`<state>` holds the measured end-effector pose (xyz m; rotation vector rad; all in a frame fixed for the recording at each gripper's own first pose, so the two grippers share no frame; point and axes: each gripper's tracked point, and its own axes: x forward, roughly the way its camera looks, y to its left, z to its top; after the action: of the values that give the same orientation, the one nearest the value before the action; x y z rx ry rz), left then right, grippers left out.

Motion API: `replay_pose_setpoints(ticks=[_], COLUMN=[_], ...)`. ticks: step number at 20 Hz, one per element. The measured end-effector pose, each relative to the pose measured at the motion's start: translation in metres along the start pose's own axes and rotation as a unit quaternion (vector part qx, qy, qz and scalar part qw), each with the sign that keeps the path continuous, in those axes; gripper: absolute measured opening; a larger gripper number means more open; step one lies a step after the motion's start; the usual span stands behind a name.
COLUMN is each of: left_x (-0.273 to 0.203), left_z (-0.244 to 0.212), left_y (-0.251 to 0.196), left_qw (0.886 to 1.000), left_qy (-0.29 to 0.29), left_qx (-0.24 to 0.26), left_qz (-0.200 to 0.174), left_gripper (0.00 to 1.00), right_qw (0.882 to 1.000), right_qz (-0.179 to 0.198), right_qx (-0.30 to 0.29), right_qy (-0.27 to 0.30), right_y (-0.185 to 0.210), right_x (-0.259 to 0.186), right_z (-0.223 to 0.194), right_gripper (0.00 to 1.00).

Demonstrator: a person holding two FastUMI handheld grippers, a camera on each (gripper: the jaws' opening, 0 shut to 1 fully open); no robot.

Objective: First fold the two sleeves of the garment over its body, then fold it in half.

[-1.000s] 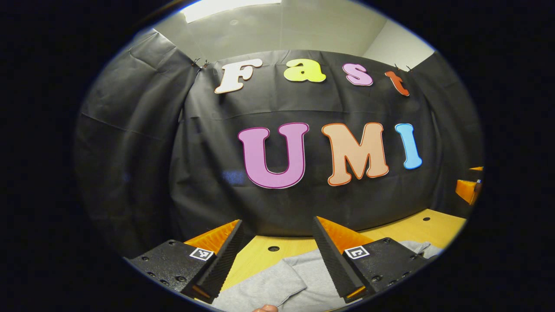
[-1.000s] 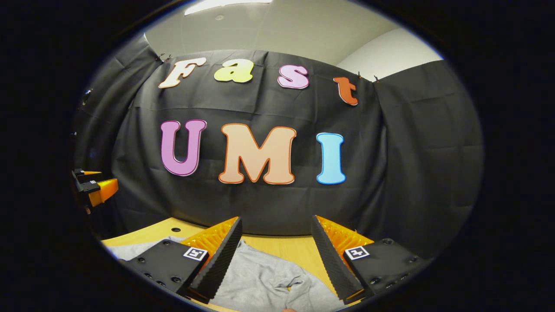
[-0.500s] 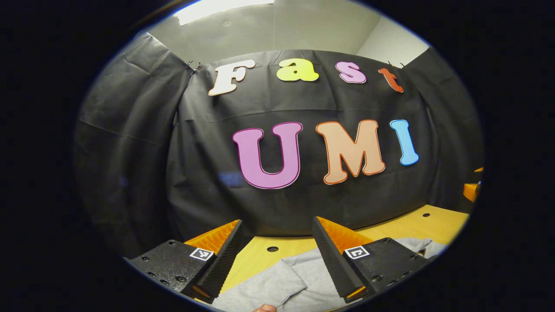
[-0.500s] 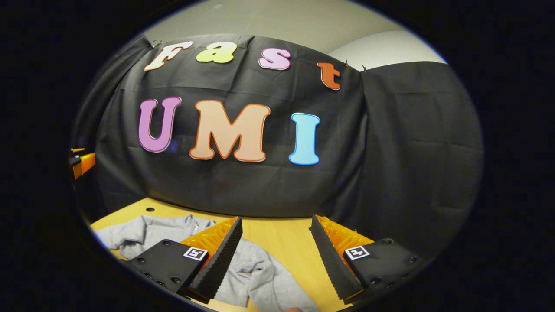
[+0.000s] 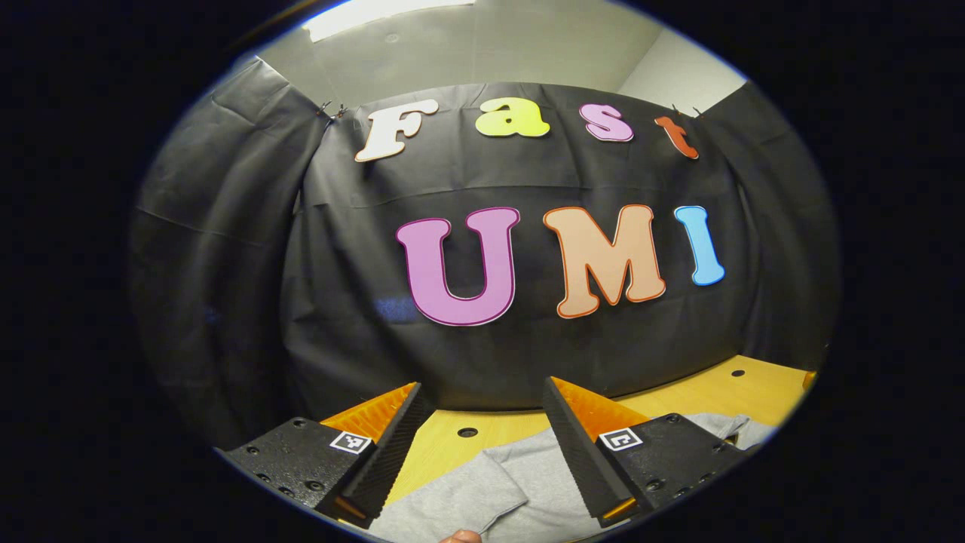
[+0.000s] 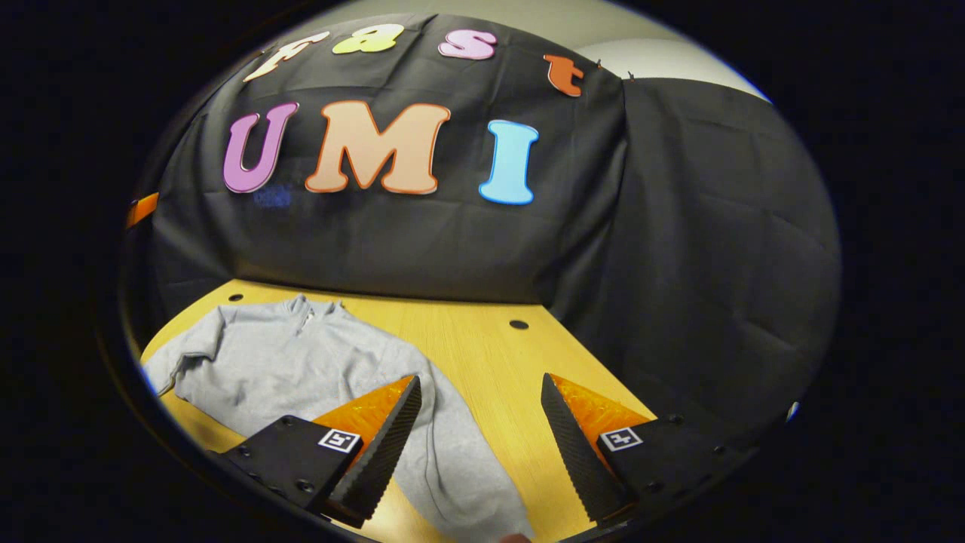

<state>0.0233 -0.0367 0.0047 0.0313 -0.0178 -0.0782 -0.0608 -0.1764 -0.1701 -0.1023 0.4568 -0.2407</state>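
Holding both tools spread and gripping nothing — my right gripper hangs over the grey garment, which lies flat on the wooden table, one sleeve running beneath it; my left gripper hovers above cloth too.

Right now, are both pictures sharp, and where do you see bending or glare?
Left gripper view: sharp; the ceiling light glares at the top and the table edge curves. Right gripper view: sharp on the sweater; the table bends near the rim.
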Motion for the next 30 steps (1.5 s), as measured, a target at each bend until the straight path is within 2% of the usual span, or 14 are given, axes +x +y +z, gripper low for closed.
replay_pose_setpoints(ticks=[6, 13, 19, 21, 22, 24, 25, 27, 28, 29, 30], left_x=[0.002, 0.001, 0.000, 0.000, 0.000, 0.000, 0.000, 0.000, -0.001, -0.001, -0.002], left_z=[-0.006, -0.009, -0.009, -0.009, -0.009, -0.007, -0.007, -0.008, -0.008, -0.008, -0.009], left_y=[0.003, 0.003, -0.001, -0.003, -0.003, -0.002, -0.002, 0.001, 0.003, 0.004, 0.005], left_qw=[1.000, 1.000, 1.000, 1.000, 1.000, 1.000, 1.000, 1.000, 1.000, 1.000, 1.000], left_qy=[0.007, 0.015, 0.014, 0.014, 0.013, 0.011, 0.011, 0.011, 0.011, 0.011, 0.012], left_qx=[-0.005, -0.007, -0.007, -0.007, -0.006, -0.005, -0.005, -0.005, -0.006, -0.007, -0.005], left_qz=[0.002, 0.003, 0.001, -0.001, -0.001, -0.002, -0.001, 0.002, 0.003, 0.004, 0.004], left_gripper=[0.93, 0.94, 0.94, 0.94, 0.93, 0.94, 0.94, 0.93, 0.94, 0.94, 0.93], right_qw=[0.995, 0.975, 0.956, 0.951, 0.951, 0.950, 0.950, 0.949, 0.947, 0.946, 0.945], right_qz=[-0.009, -0.024, -0.007, 0.001, -0.002, 0.009, 0.017, 0.015, 0.012, 0.009, 0.006], right_qx=[0.005, 0.048, 0.069, 0.096, 0.101, 0.101, 0.103, 0.113, 0.120, 0.128, 0.133], right_qy=[0.098, 0.214, 0.285, 0.292, 0.292, 0.295, 0.296, 0.293, 0.297, 0.298, 0.299], right_y=[-0.019, -0.036, -0.028, -0.018, -0.018, -0.015, -0.010, -0.006, -0.006, -0.005, -0.006], right_x=[-0.002, -0.018, -0.036, -0.036, -0.036, -0.035, -0.035, -0.032, -0.036, -0.033, -0.034], right_z=[-0.086, -0.171, -0.217, -0.219, -0.218, -0.217, -0.218, -0.216, -0.215, -0.217, -0.215], right_gripper=[0.99, 0.99, 0.99, 0.97, 0.86, 0.74, 0.64, 0.20, 0.08, 0.08, 0.03])
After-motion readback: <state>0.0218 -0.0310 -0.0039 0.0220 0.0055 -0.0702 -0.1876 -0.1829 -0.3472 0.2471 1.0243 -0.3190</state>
